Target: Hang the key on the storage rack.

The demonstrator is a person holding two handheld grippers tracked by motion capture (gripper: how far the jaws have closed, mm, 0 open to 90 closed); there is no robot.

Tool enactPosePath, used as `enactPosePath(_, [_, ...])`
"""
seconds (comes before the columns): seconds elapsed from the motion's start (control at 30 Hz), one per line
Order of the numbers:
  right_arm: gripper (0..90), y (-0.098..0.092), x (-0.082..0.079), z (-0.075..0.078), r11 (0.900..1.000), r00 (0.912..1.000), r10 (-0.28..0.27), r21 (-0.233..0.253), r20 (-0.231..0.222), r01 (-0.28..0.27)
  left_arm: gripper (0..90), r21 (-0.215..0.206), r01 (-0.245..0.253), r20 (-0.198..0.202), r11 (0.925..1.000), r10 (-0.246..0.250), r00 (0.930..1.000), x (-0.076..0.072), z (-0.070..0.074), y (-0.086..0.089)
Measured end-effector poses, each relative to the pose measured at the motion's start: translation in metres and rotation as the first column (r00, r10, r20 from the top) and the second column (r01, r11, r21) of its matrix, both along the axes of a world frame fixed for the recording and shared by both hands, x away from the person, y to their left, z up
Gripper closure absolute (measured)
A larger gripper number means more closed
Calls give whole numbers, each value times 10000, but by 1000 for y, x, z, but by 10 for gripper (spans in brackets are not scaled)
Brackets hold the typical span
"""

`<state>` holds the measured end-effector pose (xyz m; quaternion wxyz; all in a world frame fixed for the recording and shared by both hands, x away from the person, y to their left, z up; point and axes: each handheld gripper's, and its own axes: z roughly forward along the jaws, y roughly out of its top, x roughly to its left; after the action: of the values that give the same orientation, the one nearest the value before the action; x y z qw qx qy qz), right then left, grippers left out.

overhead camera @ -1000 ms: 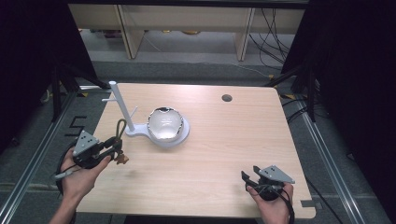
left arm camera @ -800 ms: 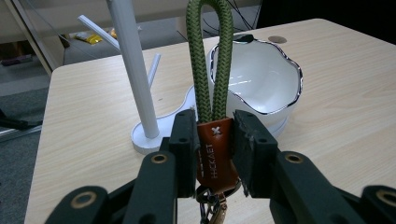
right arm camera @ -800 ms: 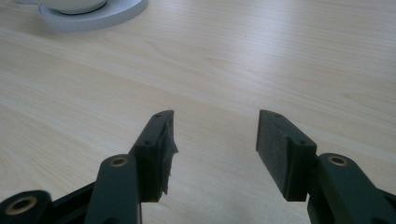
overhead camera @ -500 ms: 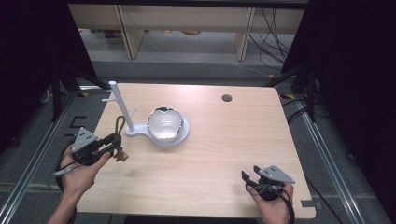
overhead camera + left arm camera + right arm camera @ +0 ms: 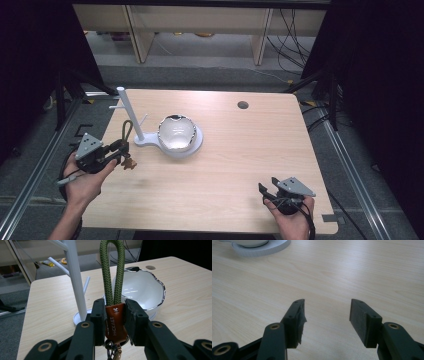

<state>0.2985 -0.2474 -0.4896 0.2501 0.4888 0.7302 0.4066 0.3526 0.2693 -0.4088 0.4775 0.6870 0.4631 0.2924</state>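
Left tool point(image 5: 121, 150): clamped on the brown leather tab of the keychain strap point(image 5: 113, 280); the jaws press its two flat sides, seen clearly in the left gripper view.
Right tool point(image 5: 325, 315): jaws wide apart with nothing between them, low over bare tabletop point(image 5: 240, 165) at about 5 o'clock in the high view, well apart from everything else.
Where the strap is: held in my left tool at about 9 o'clock on the tabletop, just beside the base of the white peg stand point(image 5: 129, 117) and near the white bowl point(image 5: 176, 132).
Long axis: it runs from the metal clasp point(image 5: 113, 351) hanging below the jaws up through the tab to the top of the green rope loop; in the high view the loop points toward 12 o'clock, close to the stand's post.
Which way it points: loop end up and away from me, clasp end down toward the tabletop.
How it will handle: I judge it light. The braided rope looks soft but holds its narrow loop shape here. The leather is firm and not slippery, so it makes a good hold. The clasp hangs free and may swing.
Where to hold: the tab, as now, which leaves the loop open and free.
Step in hand: I judge the loop is meant for one of the stand's pegs point(image 5: 58, 265), which slant upward; I would keep the loop open and facing a peg tip.
Risk: the loop may snag on the post, or the swinging clasp knock the bowl.
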Motion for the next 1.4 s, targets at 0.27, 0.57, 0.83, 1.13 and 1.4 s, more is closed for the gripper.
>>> enactPosePath(0.27, [466,0,0,0,10000,10000,-9,-54,-44,9,697,-97,-127,6,9999,127,9999,4,3,4])
enactPosePath(0.57, [466,0,1,0,9999,10000,34,102,10,-34,697,-98,-212,14,9997,212,9998,8,6,9])
enactPosePath(0.83, [466,0,0,0,9999,10000,40,123,-26,-40,697,-256,-301,152,9992,305,9994,11,8,14])
enactPosePath(1.13, [465,0,1,0,10000,10000,38,63,46,-39,697,-330,-362,143,9988,367,9992,14,10,19])
enactPosePath(1.4, [465,0,1,0,10000,10000,33,43,38,-33,697,-361,-419,104,9985,423,9991,17,12,24])
